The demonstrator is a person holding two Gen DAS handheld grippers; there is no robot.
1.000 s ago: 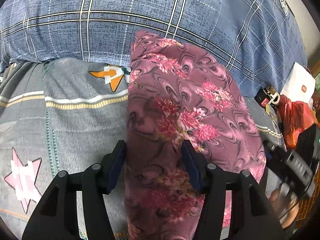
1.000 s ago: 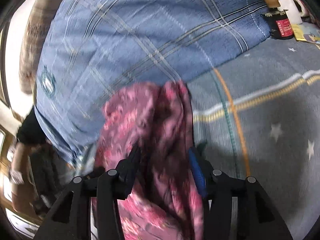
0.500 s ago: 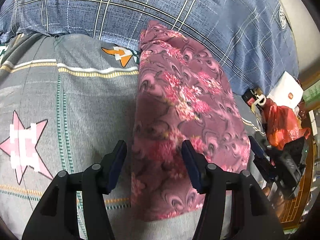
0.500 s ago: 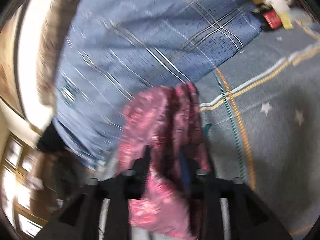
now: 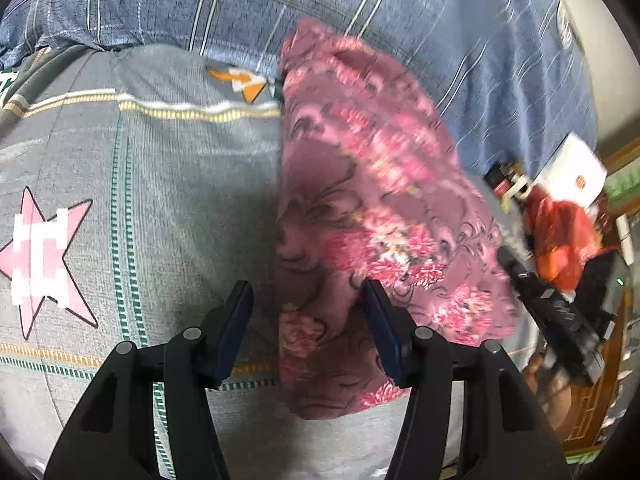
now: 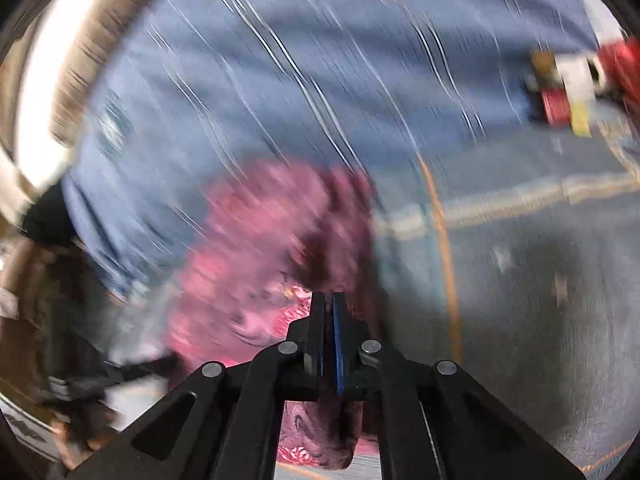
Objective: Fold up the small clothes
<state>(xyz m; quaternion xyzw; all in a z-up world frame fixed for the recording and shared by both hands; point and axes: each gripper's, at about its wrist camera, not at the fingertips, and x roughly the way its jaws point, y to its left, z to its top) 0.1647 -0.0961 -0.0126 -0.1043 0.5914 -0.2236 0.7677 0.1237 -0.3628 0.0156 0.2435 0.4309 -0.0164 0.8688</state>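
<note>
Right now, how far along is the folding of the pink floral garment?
Done: the pink floral garment lies on the grey star bedsheet as a long narrow strip, apparently folded lengthwise. In hand: the right gripper is shut on its cloth; the left gripper is open over the near end. Left: probably folding the strip shorter.

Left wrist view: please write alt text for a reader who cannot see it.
The open left gripper hovers over a folded pink floral garment lying on a grey star-print bedsheet. A blue plaid quilt lies behind it.
</note>
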